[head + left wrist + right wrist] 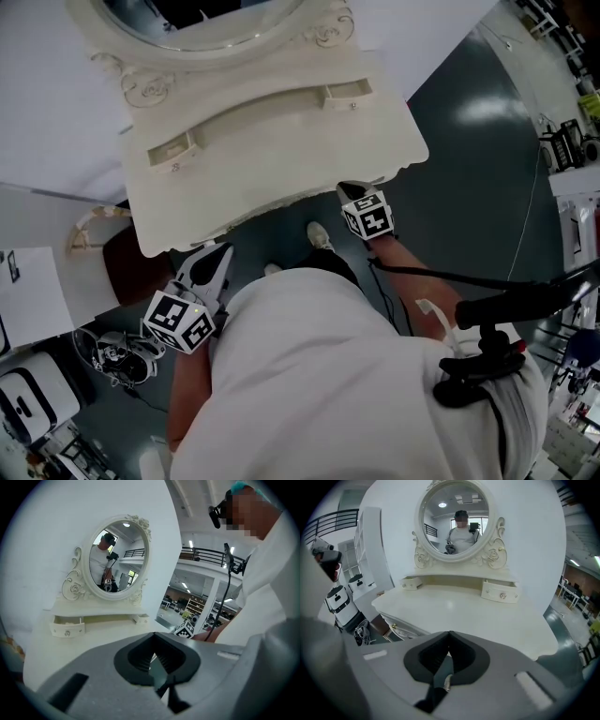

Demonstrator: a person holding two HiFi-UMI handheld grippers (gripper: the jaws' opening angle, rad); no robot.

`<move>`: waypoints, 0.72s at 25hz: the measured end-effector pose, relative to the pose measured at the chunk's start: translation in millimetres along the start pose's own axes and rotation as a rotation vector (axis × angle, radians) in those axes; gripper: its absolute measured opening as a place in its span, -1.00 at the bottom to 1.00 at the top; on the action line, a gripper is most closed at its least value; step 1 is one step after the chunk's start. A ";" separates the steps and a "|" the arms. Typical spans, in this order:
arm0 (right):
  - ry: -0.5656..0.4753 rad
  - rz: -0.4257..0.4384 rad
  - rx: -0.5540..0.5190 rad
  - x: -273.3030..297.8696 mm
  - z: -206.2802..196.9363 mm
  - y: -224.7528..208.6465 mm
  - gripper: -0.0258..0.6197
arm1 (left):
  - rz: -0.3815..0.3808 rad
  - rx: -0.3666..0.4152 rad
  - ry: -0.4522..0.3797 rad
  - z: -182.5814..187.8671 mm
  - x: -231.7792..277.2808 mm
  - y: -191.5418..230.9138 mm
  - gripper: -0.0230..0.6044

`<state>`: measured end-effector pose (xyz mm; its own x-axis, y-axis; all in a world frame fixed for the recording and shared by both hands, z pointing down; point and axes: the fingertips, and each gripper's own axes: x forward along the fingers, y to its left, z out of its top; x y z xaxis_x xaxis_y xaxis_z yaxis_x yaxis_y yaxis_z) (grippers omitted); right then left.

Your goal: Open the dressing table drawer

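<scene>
The white dressing table stands against the wall under its oval mirror. On its back shelf the left small drawer and the right small drawer both stand pulled out. A gold knob shows on the front below the tabletop. My right gripper is shut and holds nothing, its tips at the table's front edge on the right. My left gripper is shut and holds nothing, just off the front edge on the left. Neither touches a drawer.
A brown stool sits at the table's left end. A tangle of cables and gear lies on the dark floor beside a white device. The person's feet stand close to the table front.
</scene>
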<state>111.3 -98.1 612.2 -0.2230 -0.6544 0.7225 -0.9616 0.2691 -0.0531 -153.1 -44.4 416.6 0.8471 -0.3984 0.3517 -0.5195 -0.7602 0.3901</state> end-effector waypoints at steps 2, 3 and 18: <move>-0.005 0.003 -0.012 -8.7 -2.7 12.9 -0.92 | -0.006 0.002 0.000 -6.5 -6.7 -0.8 -0.94; -0.009 0.004 -0.019 -12.9 -3.7 19.1 -0.92 | -0.008 0.004 0.000 -9.5 -10.1 -1.0 -0.94; -0.057 0.074 -0.121 -49.1 3.5 98.6 -0.92 | 0.007 -0.036 -0.017 -49.4 -50.0 -0.3 -0.94</move>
<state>26.9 -41.9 569.1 -0.3044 -0.6678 0.6793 -0.9168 0.3990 -0.0185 -200.8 1.1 441.0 0.8452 -0.4121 0.3404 -0.5286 -0.7387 0.4183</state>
